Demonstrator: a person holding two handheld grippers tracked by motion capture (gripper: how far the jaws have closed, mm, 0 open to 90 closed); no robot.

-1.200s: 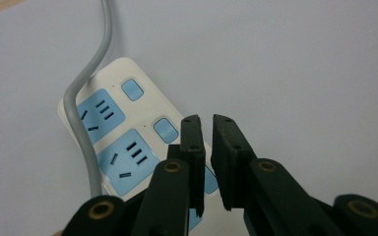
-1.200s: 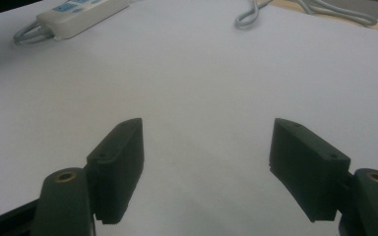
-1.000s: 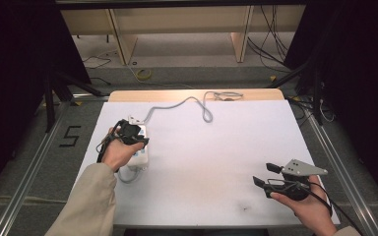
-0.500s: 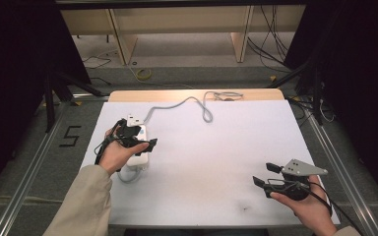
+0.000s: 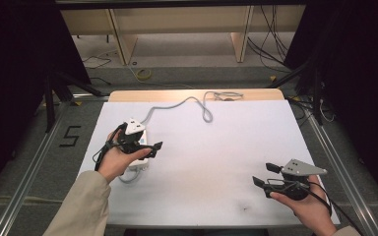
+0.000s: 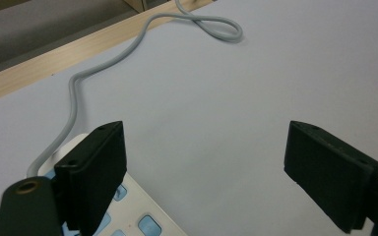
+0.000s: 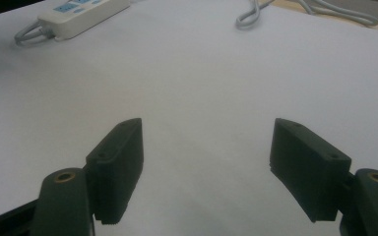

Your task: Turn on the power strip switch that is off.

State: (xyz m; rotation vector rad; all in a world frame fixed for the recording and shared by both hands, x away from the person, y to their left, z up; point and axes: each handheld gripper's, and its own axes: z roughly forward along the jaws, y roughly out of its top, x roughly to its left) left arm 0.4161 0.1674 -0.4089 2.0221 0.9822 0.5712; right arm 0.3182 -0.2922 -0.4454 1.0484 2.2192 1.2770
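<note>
A white power strip (image 5: 139, 141) with blue switches lies at the table's left, with a white plug (image 5: 134, 127) on its far end. Its grey cable (image 5: 197, 101) runs in a loop to the back edge. My left gripper (image 5: 151, 148) hovers over the strip's near half. Its jaws have just been opening and stand wide with nothing between them. In the left gripper view (image 6: 206, 132) the strip (image 6: 133, 216) lies under the left jaw and the cable (image 6: 74, 93) curves away. My right gripper (image 5: 264, 174) stands open near the front right, empty (image 7: 206, 128).
The white table top (image 5: 216, 157) ends in a wooden strip (image 5: 167, 95) at the back. Metal rails (image 5: 24, 182) flank the table. Loose cables (image 5: 270, 44) lie on the floor behind. From the right gripper view the power strip (image 7: 78, 14) is far off.
The left gripper's jaws have spread from nearly closed to wide open, and the hand has shifted slightly to the right over the strip. The right hand has kept still.
</note>
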